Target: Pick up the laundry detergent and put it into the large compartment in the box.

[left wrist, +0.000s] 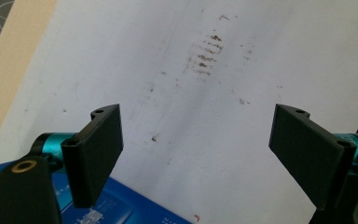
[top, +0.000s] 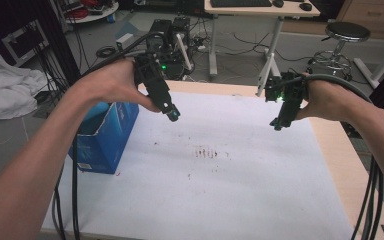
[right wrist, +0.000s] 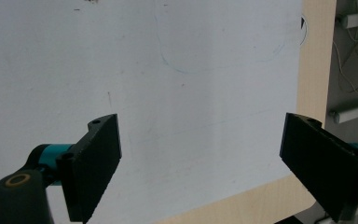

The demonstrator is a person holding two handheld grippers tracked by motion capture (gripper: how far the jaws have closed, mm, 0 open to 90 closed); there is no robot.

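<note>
The blue box (top: 106, 135) stands at the table's left edge, just below and beside the left gripper (top: 172, 113), with its open top under the person's left hand (top: 111, 82). In the left gripper view a corner of the blue box (left wrist: 116, 210) lies beneath the near end of the gripper, under its left-hand jaw. That left gripper (left wrist: 196, 144) has its jaws spread wide apart, nothing between them and nothing touching them; it hangs in the air, tipped down toward the white sheet (left wrist: 242, 140). Ahead of its tips, farther out on the sheet, sits a patch of brown smudges (left wrist: 207, 51), which in the high view lie between the two grippers and a little nearer the person (top: 207, 152).

The right gripper (top: 279, 123) is held by the right hand (top: 330, 100) well apart from the left one, also off the surface and pointing down. In the right gripper view its jaws stand just as wide, empty, with bare white sheet (right wrist: 191, 116) between them (right wrist: 200, 163). Beyond its right-hand jaw the sheet ends and a strip of the wooden table (right wrist: 313, 74) shows. A faint pencil curve (right wrist: 186, 70) runs across the sheet ahead of its tips. Black cables (top: 372, 200) trail from both grippers down past the person's forearms.
</note>
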